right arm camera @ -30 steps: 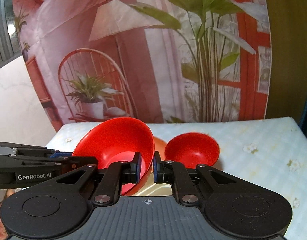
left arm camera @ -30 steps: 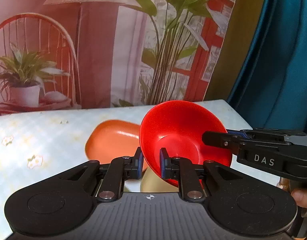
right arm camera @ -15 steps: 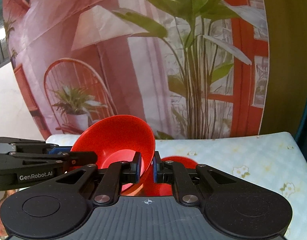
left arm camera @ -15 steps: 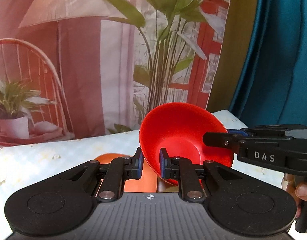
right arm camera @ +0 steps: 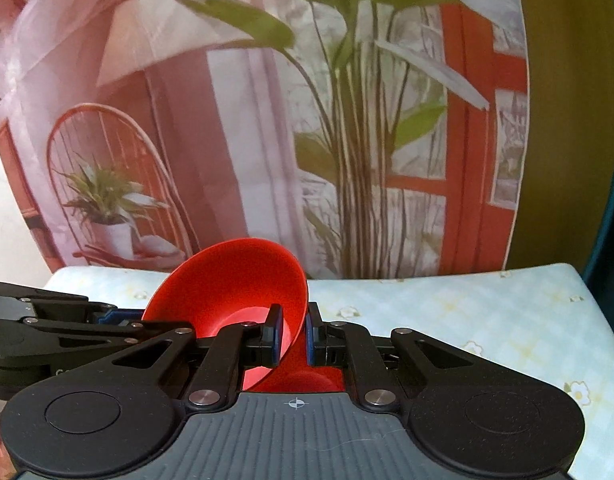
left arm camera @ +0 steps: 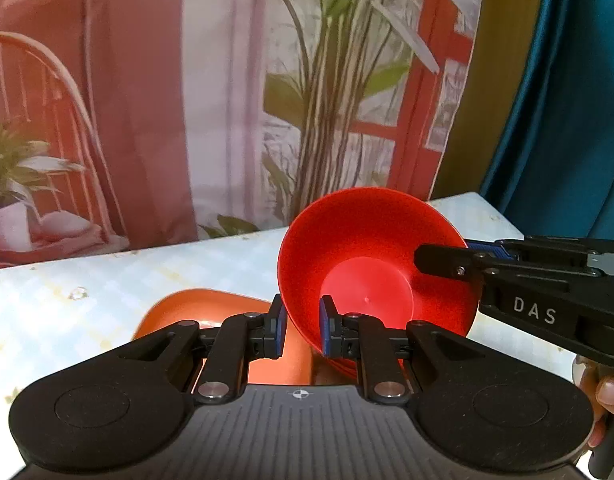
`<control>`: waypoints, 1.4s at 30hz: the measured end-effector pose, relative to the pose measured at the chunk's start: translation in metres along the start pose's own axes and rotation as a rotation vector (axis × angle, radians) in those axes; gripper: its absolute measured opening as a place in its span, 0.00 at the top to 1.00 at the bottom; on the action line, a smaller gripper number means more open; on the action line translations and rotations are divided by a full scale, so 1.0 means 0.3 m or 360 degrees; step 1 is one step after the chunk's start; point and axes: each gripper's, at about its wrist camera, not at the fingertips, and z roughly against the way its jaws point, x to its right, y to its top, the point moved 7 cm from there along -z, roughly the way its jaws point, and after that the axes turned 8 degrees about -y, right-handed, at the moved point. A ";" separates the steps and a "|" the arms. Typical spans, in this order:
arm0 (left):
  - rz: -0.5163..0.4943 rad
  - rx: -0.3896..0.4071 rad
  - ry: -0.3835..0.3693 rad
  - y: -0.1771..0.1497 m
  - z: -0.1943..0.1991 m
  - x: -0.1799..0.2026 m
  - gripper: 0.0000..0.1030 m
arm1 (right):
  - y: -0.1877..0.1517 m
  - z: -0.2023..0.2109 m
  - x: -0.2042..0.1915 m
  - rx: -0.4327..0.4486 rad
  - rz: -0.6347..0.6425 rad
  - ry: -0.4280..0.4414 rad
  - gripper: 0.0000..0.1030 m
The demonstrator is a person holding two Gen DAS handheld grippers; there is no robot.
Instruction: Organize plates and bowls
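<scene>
A red bowl (left arm camera: pixel 371 272) hangs tilted above the table, held by both grippers at opposite rims. My left gripper (left arm camera: pixel 303 328) is shut on its left rim, one blue pad inside the wall and one outside. My right gripper (right arm camera: pixel 293 332) is shut on the right rim of the same red bowl (right arm camera: pixel 235 288). In the left wrist view the right gripper (left arm camera: pixel 447 256) reaches in from the right. The left gripper (right arm camera: pixel 119 316) shows at the left of the right wrist view. An orange plate (left arm camera: pixel 195 308) lies below. A second red bowl (right arm camera: pixel 303 380) sits under the right fingers, mostly hidden.
The table (right arm camera: pixel 487 312) wears a pale cloth with small flowers; its right edge (left arm camera: pixel 503 216) is close. A printed backdrop (right arm camera: pixel 347 120) of plants and a chair stands right behind it, and a teal curtain (left arm camera: pixel 567 120) hangs at the right. A person's fingers (left arm camera: pixel 607 392) grip the right handle.
Both grippers carried the red bowl forward and a little lower. The backdrop has grown nearer, and the orange plate and second red bowl have slid down under the fingers.
</scene>
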 end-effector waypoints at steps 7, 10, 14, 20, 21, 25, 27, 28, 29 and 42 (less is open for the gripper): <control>-0.0010 -0.0039 -0.0018 -0.011 -0.063 0.011 0.82 | -0.038 -0.061 0.052 -0.0041 -0.0035 -0.0025 0.90; -0.0029 -0.0061 -0.0009 -0.015 -0.082 0.014 0.82 | -0.047 -0.079 0.060 -0.0045 -0.0035 -0.0033 0.90; -0.0020 -0.0086 0.0002 -0.017 -0.097 0.015 0.82 | -0.057 -0.095 0.063 -0.0058 -0.0020 -0.0040 0.90; -0.0049 -0.0108 0.0029 -0.015 -0.111 0.021 0.82 | -0.063 -0.102 0.070 -0.0069 -0.0001 -0.0054 0.90; -0.0053 -0.0113 0.0033 -0.016 -0.114 0.022 0.82 | -0.066 -0.102 0.071 -0.0069 0.0003 -0.0054 0.90; -0.0079 -0.0135 0.0054 -0.023 -0.117 0.025 0.82 | -0.074 -0.104 0.071 -0.0073 0.0035 -0.0070 0.90; -0.0090 -0.0139 0.0083 -0.024 -0.117 0.028 0.82 | -0.078 -0.105 0.073 -0.0078 0.0037 -0.0081 0.90; -0.0095 -0.0137 0.0092 -0.023 -0.116 0.028 0.81 | -0.079 -0.104 0.075 -0.0076 0.0039 -0.0095 0.88; -0.0098 -0.0133 0.0098 -0.021 -0.113 0.028 0.81 | -0.080 -0.104 0.078 -0.0076 0.0039 -0.0104 0.87; -0.0135 -0.0060 0.0146 -0.013 -0.021 0.038 0.79 | -0.090 -0.040 0.081 -0.0074 0.0084 -0.0142 0.82</control>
